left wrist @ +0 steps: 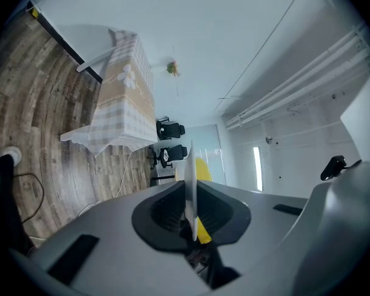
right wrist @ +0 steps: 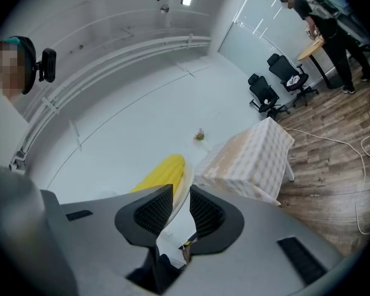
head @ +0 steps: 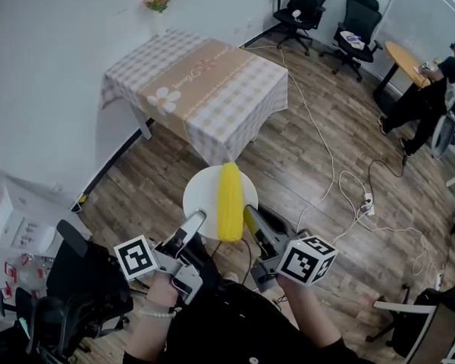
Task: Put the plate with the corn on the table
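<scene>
Your left gripper [head: 198, 219] and right gripper [head: 249, 215] pinch the plate [head: 203, 190] by its rim, corn [head: 230, 201] aboard; open floor [head: 303, 146] (cables [head: 350, 189] at right) reaches the checked table [head: 205, 82] above.

The corn [head: 230, 201] is yellow, the plate [head: 201, 192] white, the floor [head: 326, 196] brown wood-grain, the tablecloth [head: 205, 89] grey-and-white check with a tan band bearing a white daisy, the office chairs [head: 303, 6] black, the marker cubes [head: 306, 260] black-and-white squares.

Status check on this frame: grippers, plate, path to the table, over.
Left gripper and right gripper both shut on plate rim. Plate aloft, corn on it, table ahead. Only flowers at table's far corner.
</scene>
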The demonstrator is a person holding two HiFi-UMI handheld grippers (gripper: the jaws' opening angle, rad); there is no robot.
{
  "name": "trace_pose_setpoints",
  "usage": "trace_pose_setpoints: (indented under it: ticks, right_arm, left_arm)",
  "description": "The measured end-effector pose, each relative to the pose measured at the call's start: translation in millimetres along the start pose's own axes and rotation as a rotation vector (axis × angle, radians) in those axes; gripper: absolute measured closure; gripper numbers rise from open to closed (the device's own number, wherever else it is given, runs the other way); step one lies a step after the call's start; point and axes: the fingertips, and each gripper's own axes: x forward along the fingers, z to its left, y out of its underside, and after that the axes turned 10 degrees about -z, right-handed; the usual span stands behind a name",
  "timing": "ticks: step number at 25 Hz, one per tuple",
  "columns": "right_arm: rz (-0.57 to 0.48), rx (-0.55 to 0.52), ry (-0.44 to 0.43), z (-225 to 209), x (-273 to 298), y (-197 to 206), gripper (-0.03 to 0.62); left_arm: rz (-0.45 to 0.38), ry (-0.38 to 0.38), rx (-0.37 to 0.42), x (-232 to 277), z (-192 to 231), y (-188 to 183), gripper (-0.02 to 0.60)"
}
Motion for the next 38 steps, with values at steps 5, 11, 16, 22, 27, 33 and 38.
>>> trace_pose_setpoints:
  ticks: [5, 11, 16, 22, 27, 33, 38]
  right_arm:
    - [-0.010, -0.018, 0.006, -4.3, 7.9, -5.8, 0.480]
    - [-0.026, -0.013, 0.041, -17.9, 26.3, -15.9, 0.480]
    - [-0.032, -0.007, 0.063, -25.6, 54.5, -20.9, 0.480]
    - [-0.050, -0.003, 0.108, -35.9, 96.6, -28.5, 0.480]
    - [-0.071, -0.002, 0.139, -41.0, 127.7, -37.8, 0.480]
    - [-0.091, -0.006, 0.174, -45.8, 171.4, -44.4, 0.480]
    - [-0.096, -0.006, 0.188, -46.2, 203.7, -42.5, 0.480]
  left_arm:
    - [0.020, 0.008, -0.016, 12.8, 3.1, -4.7, 0.540]
    - [0.050, 0.007, -0.013, 37.6, 6.9, -17.8, 0.540]
    - [0.082, 0.004, -0.003, 59.5, 11.1, -41.2, 0.540]
    - [0.126, 0.000, 0.003, 91.4, 17.9, -77.2, 0.540]
    - [0.160, 0.020, -0.002, 117.1, 18.0, -103.9, 0.540]
    - [0.194, 0.023, 0.007, 144.0, 23.8, -143.3, 0.540]
    - [0.210, 0.017, 0.010, 157.3, 28.4, -173.0, 0.540]
